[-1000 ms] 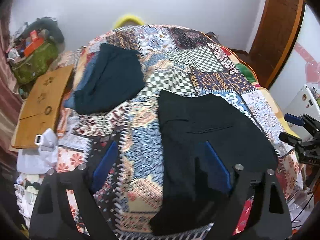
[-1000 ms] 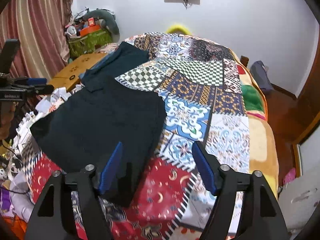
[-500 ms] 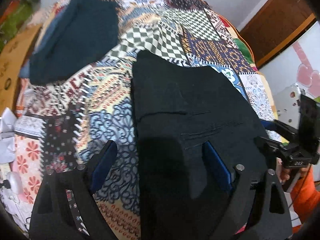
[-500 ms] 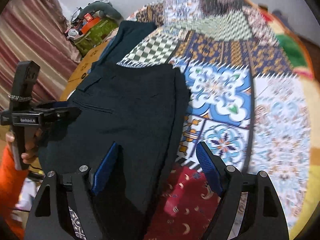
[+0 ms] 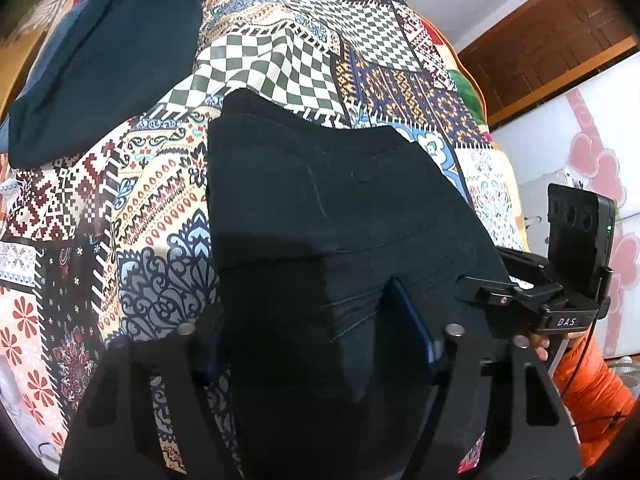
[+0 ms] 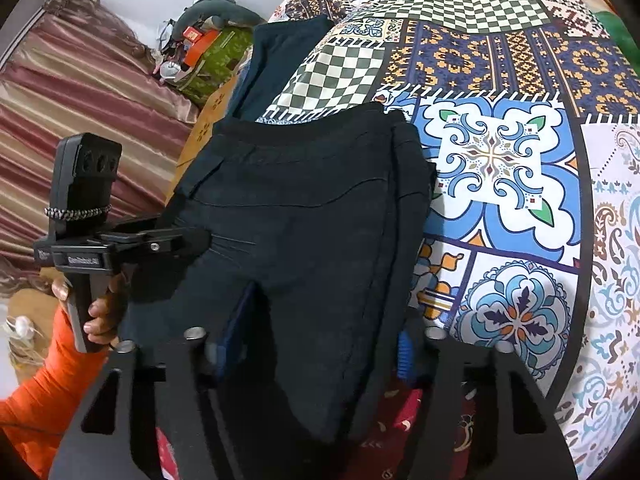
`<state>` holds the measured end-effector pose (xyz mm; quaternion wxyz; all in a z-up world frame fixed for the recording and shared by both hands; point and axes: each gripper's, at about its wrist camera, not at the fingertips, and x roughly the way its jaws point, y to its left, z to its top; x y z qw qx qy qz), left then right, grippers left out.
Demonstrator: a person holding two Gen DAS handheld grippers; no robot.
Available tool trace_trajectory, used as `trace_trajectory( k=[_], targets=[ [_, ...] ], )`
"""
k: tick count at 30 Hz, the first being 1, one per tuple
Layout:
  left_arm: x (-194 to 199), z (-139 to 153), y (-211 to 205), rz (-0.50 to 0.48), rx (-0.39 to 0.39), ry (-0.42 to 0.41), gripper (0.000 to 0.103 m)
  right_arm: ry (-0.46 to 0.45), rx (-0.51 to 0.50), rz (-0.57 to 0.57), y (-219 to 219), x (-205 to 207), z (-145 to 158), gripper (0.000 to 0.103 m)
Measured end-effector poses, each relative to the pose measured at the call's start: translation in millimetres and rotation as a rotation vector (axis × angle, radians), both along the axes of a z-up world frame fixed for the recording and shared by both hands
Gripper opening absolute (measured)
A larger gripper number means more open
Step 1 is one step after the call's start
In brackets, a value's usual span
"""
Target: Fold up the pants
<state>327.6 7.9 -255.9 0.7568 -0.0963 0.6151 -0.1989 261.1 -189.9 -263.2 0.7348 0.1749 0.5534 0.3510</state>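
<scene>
- Pants [image 5: 320, 216] lie dark and flat on your patchwork quilt [image 5: 280, 60], filling the centre and lower half of the left wrist view; in the right wrist view they [image 6: 304, 216] sit centre-left, waistband toward the top of the frame.
- Your left tool [image 5: 316, 332] is at the bottom centre of its own frame, over the near edge of the pants. Its fingers [image 5: 412, 320] stand apart with cloth between them; you cannot tell from here whether they pinch it.
- In the right wrist view, your left tool [image 6: 188, 240] shows at centre-left, its tip meeting the left edge of the pants, with your left hand [image 6: 96, 312] on the handle below.
- Your right tool [image 6: 316, 340] is at the bottom centre of its frame, blue fingers [image 6: 240, 320] spread wide, a fold of the pants lying between them.
- In the left wrist view, that right tool [image 5: 480, 292] reaches in from the right edge to the pants' right side.
- A second dark garment [image 5: 104, 56] lies in the upper left of the left wrist view, well apart from the pants.
- A striped curtain [image 6: 80, 100] fills the upper left of the right wrist view.
</scene>
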Motion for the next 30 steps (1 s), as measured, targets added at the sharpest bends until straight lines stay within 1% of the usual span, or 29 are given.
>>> trace_trajectory(
  k=[1,2,3,4,5,6,8,13,15,19,24,25,28,30],
  targets=[
    [0,2,1,0.005,-0.004,-0.005,0.064,0.006,0.006,-0.002,0,1,1,0.041],
    [-1,4,2,0.008,-0.003,-0.015,0.058,0.007,0.009,-0.006,0,1,2,0.035],
    [-2,7,3,0.011,0.006,-0.029,0.049,0.002,0.008,-0.008,0,1,5,0.033],
    [-3,12,6,0.017,0.014,-0.049,0.045,-0.017,-0.002,-0.009,1,0,9,0.028],
    [-5,17,7,0.021,0.014,-0.07,0.038,-0.039,-0.015,-0.012,2,-2,13,0.025],
    [-9,24,7,0.019,0.009,-0.102,0.033,-0.051,-0.02,-0.013,2,-1,15,0.024],
    [-16,37,6,-0.003,0.014,-0.16,0.029,-0.074,-0.016,-0.01,4,-2,23,0.022],
    [-27,72,4,-0.032,0.083,-0.307,0.026,-0.177,-0.04,-0.01,18,-1,52,0.021],
    [-26,86,10,-0.024,0.091,-0.351,0.026,-0.223,-0.042,-0.017,23,2,65,0.021],
    [-22,123,33,0.015,0.092,-0.458,0.026,-0.329,-0.033,-0.031,41,16,100,0.021],
    [-3,160,60,0.068,0.108,-0.565,0.026,-0.446,-0.016,-0.044,66,40,137,0.021],
    [6,167,64,0.085,0.118,-0.592,0.026,-0.472,-0.016,-0.043,74,46,143,0.021],
    [23,181,84,0.126,0.138,-0.652,0.025,-0.523,-0.008,-0.047,96,67,159,0.021],
    [35,185,97,0.147,0.147,-0.676,0.025,-0.548,-0.004,-0.045,108,80,163,0.021]
  ],
)
